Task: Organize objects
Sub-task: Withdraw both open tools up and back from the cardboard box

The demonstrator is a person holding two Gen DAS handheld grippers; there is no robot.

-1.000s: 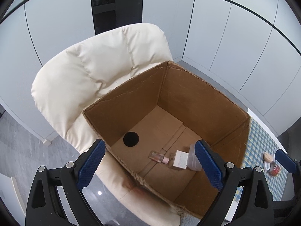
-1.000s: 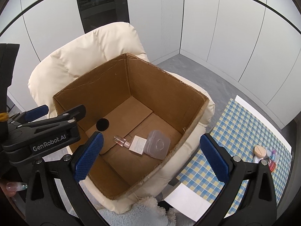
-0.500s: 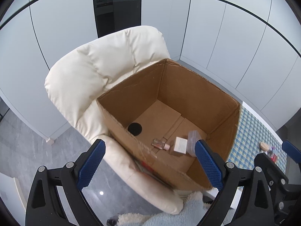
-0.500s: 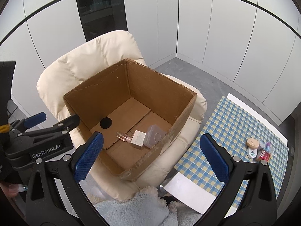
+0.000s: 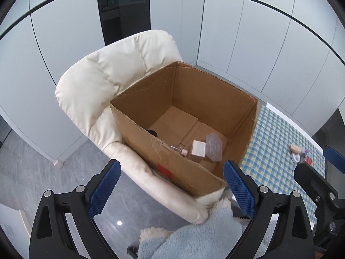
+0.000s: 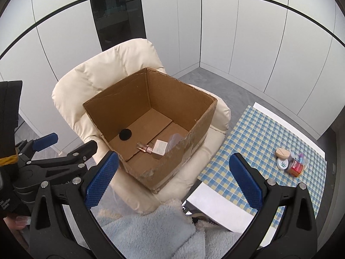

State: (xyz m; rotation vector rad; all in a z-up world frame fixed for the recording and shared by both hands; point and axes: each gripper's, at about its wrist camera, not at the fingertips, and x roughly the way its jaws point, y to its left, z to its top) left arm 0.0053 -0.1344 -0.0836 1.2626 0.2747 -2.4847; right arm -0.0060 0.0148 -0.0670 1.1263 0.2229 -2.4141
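An open cardboard box (image 5: 194, 82) (image 6: 151, 82) rests on a cream armchair (image 5: 103, 79) (image 6: 101, 79). On its floor lie a small pink bottle (image 5: 179, 149) (image 6: 144, 147), a white square carton (image 5: 198, 147) (image 6: 160, 149), a clear plastic case (image 5: 214, 146) and a black round lid (image 6: 125, 134). Several small cosmetics (image 6: 290, 161) (image 5: 298, 154) sit on the checked tablecloth (image 6: 258, 142) at the right. My left gripper (image 5: 172, 192) and my right gripper (image 6: 172, 181) are both open and empty, held back from the box.
A pale blue fluffy cloth (image 5: 189, 237) (image 6: 151, 235) lies below both grippers. A white sheet (image 6: 217, 207) sits at the table's near edge. White cabinet panels and a dark glass strip (image 6: 116, 13) stand behind the chair. Grey floor (image 5: 32, 168) lies to the left.
Both grippers have pulled back and away from the box, which now looks smaller and farther. More of the blue cloth and the tablecloth shows. Both stay open.
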